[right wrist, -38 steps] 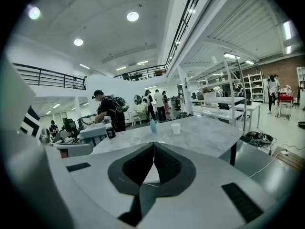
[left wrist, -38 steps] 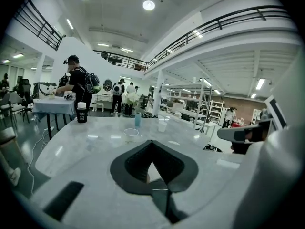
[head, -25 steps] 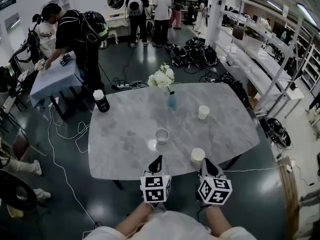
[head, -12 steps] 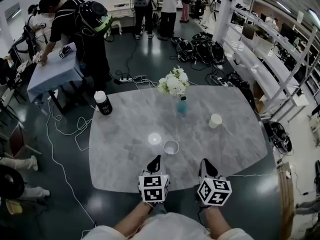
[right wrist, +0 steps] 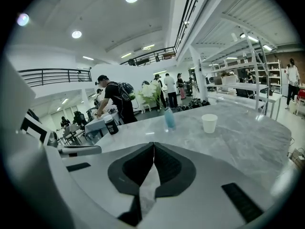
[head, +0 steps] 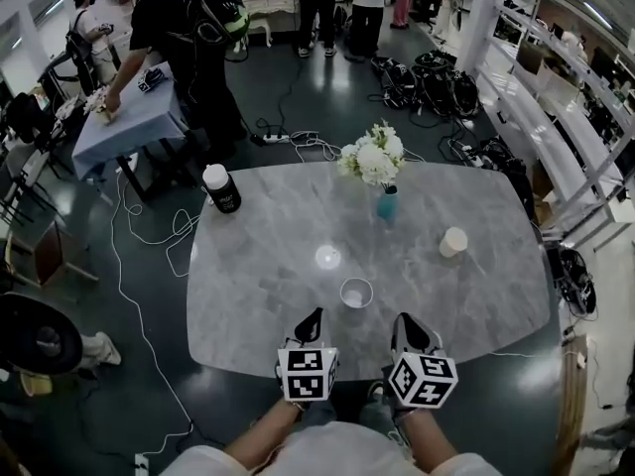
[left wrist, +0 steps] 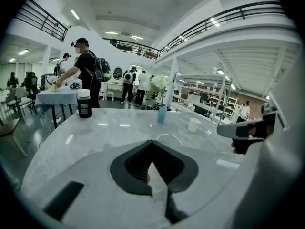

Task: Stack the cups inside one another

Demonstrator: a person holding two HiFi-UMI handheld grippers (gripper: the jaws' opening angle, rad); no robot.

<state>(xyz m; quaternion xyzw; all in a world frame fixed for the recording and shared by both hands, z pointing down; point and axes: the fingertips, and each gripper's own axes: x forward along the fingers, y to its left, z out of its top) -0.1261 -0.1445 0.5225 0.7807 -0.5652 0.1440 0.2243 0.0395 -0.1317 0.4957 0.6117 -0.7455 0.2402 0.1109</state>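
Marble, grey and veined, makes up the bench [head: 268, 296], which fills the middle of the head view and stands on a dark, glossy floor [head: 298, 87] with loose cables [head: 149, 238] trailing off its left side. Beyond its far left corner stands a cloth-covered side table [head: 124, 132], and a person [head: 184, 28] in dark clothes leans over it. White shelving [head: 556, 97] runs along the right of the room.

On the bench's far edge a bunch of white flowers [head: 374, 157] rises out of a blue vase [head: 387, 204]. A dark bottle [head: 222, 189] with a white lid stands upright at the far left corner, well apart from everything else.

Both tools are held side by side over the near edge, each topped by its marker cube. The left tool [head: 314, 317] has its jaws pressed together with nothing between them. The right tool [head: 405, 321] is closed the same way and empty.

Two white cups stand mouth up, neither inside the other. The near cup [head: 356, 293] sits just ahead of the tools, between their tips, touched by neither. The far cup [head: 453, 242] stands toward the right edge, well apart from the near one and to the right of the vase.
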